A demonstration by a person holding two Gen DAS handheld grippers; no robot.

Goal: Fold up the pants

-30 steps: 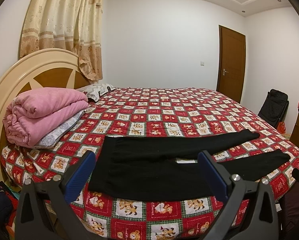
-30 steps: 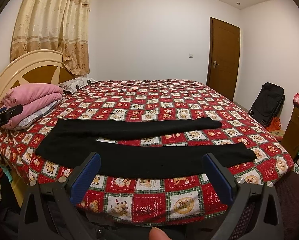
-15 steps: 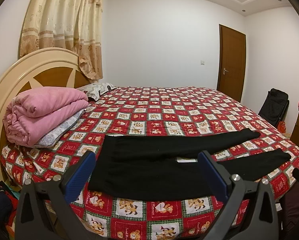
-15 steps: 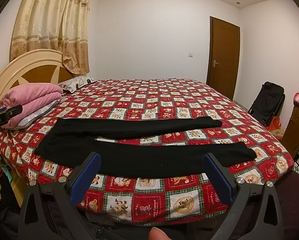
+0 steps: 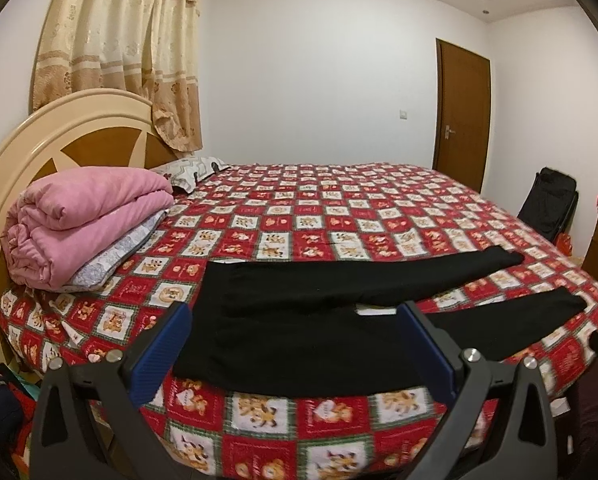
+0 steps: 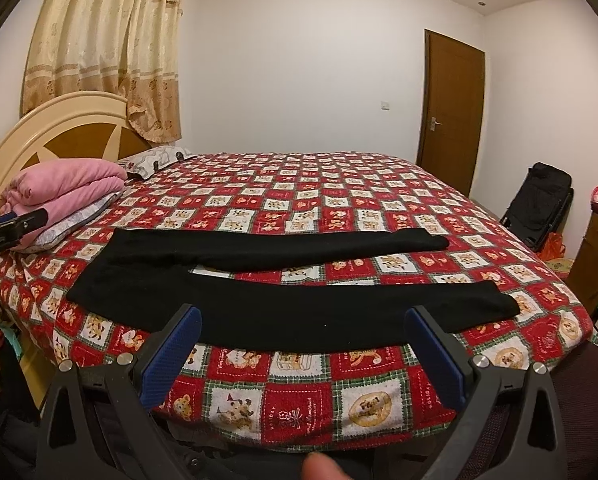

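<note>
Left gripper [image 5: 295, 344]: black frame, triangular cut-outs, blue ribbed pads [image 5: 161, 350], silver screws along lower frame. Right gripper [image 6: 303, 352]: same black frame, blue pads [image 6: 171, 358], silver screws. White lettering on left gripper's black side at left edge of right view. Fingertip [image 6: 319, 466] at bottom centre.

Both wrist cameras look from the near bedside across the red checked bedspread [image 5: 339, 216] toward the white far wall. The left view stands nearer the cream headboard [image 5: 59, 120]; both share the flat black pants [image 6: 259, 300].
</note>
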